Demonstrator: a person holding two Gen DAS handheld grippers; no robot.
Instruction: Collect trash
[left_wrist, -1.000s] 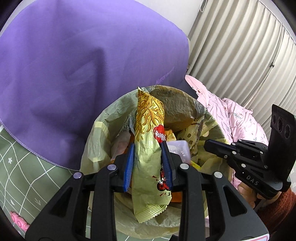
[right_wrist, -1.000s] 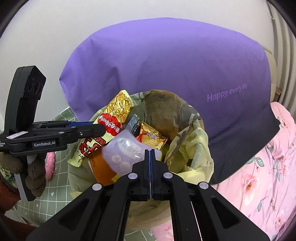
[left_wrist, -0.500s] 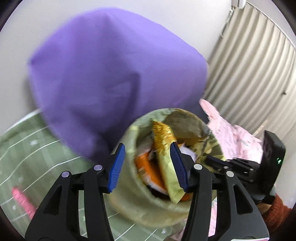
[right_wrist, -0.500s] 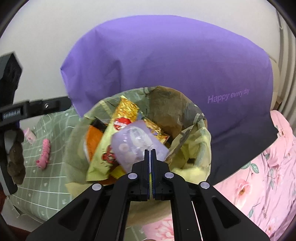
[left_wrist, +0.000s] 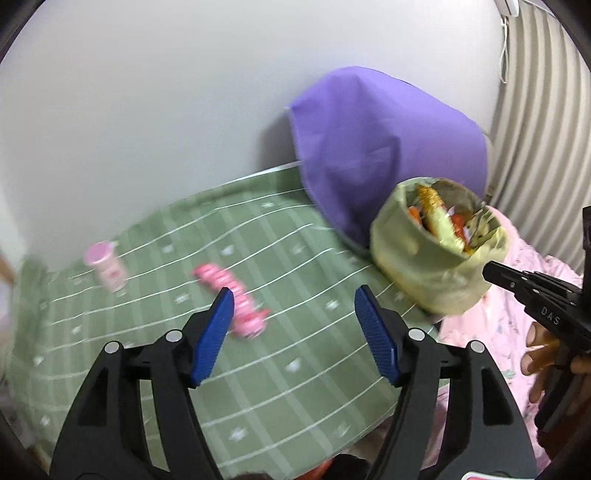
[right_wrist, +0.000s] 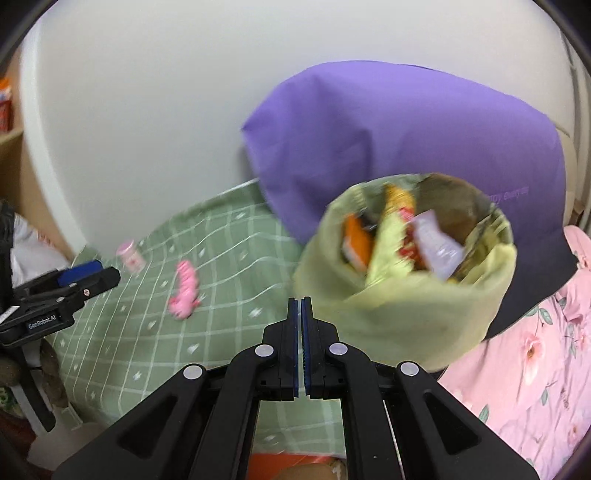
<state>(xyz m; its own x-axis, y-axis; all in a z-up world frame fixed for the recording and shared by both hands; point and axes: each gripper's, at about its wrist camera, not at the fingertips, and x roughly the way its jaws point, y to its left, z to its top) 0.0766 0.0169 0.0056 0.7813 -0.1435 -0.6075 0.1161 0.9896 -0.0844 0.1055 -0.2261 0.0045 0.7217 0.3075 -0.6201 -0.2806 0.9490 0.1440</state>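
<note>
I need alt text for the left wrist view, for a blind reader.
The left gripper, jaws opening and empty, hangs over a green checked cloth with a pink wrapper and a pink cup. A full trash bag stands at right.

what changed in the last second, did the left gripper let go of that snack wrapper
Yes. The left gripper released the yellow wrapper into the trash bag, swung away toward the pink items, jaws opening and empty. The right gripper stayed shut; the bag stayed put.

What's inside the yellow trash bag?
The trash bag holds snack wrappers: an orange one, a yellow one and a pale purple one. Whatever lies beneath them is covered.
</note>
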